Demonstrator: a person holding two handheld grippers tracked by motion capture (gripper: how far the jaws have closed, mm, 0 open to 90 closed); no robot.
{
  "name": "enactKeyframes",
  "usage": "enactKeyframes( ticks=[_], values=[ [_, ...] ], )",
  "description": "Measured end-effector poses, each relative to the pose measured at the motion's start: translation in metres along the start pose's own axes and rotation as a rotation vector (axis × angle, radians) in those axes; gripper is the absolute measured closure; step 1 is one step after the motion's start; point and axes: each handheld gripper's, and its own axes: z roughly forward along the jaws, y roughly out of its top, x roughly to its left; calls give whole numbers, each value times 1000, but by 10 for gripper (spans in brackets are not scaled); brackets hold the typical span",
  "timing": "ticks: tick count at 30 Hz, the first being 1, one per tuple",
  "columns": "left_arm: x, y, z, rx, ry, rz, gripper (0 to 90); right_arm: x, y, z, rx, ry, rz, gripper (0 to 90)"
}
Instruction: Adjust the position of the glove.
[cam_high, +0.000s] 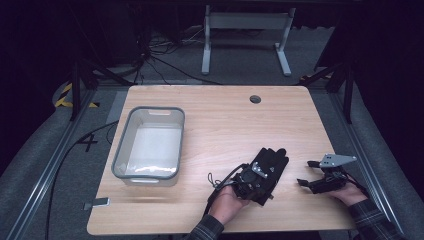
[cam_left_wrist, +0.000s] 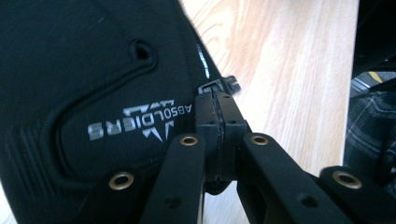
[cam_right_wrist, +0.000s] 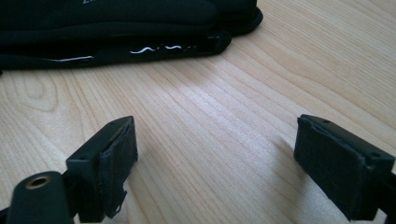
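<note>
Lab, aluminium frame rails (cam_high: 45, 165), floor cables (cam_high: 165, 62)

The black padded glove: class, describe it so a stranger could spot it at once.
Start at the light wooden table. Toward its near right lies the black padded glove, beside the left gripper, whose jaws are shut. Unlike the grey plastic bin at left, it is soft, dark, with silver lettering.

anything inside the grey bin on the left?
The grey bin looks empty in the high view: a pale bare floor with a glare streak near its front wall. The strip of floor just behind that front wall is hidden by the rim.
</note>
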Motion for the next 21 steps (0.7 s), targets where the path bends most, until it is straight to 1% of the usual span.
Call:
enactKeyframes(
  ticks=[4, 10, 11, 14, 18, 21],
  values=[
    [8, -8, -10, -4, 27, -25, 898, 0, 0, 0, -1, -1, -1, 138],
    [18, -21, -24, -6, 50, -60, 898, 0, 0, 0, -1, -1, -3, 138],
    [18, -21, -24, -6, 50, -60, 898, 0, 0, 0, -1, -1, -3, 138],
    [24, -28, -32, -11, 67, -82, 898, 0, 0, 0, -1, 0, -2, 138],
    [24, -28, -35, -18, 66, -84, 898, 0, 0, 0, -2, -2, -3, 138],
    [22, -25, -38, -31, 63, -72, 897, 0, 0, 1, -2, -2, -3, 138]
  ],
)
